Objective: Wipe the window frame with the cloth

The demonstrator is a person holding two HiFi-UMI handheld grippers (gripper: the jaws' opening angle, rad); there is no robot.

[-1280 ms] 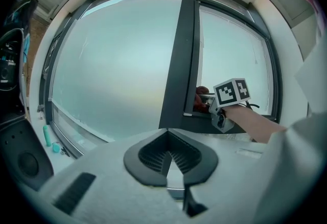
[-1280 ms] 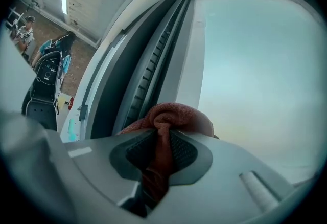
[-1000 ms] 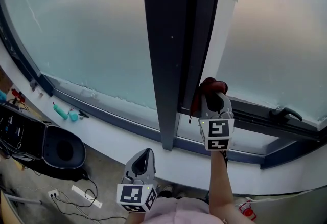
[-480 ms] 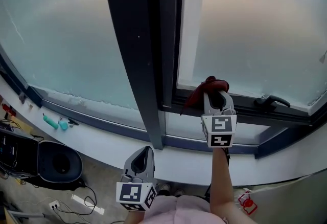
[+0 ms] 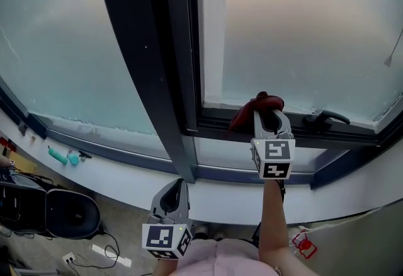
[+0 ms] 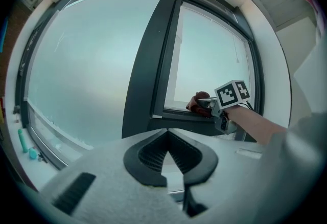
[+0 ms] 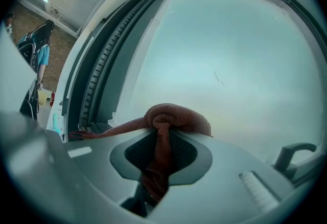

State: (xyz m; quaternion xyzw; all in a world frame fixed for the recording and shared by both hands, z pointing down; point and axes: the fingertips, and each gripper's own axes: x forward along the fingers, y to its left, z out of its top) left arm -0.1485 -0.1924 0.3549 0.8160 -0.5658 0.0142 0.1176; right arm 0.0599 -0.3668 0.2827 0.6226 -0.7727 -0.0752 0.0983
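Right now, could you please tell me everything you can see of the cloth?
The cloth is reddish-brown, of a woven, soft-looking fabric. It is bunched into a rounded wad at the tips of the right tool, whose jaws are shut on a fold running down between them. A thinner tail trails to the left along the dark lower rail of the window frame, resting on it. The wad sits at the foot of the frosted pane.

Red cloth [image 5: 254, 109] on window frame [image 5: 217, 122]
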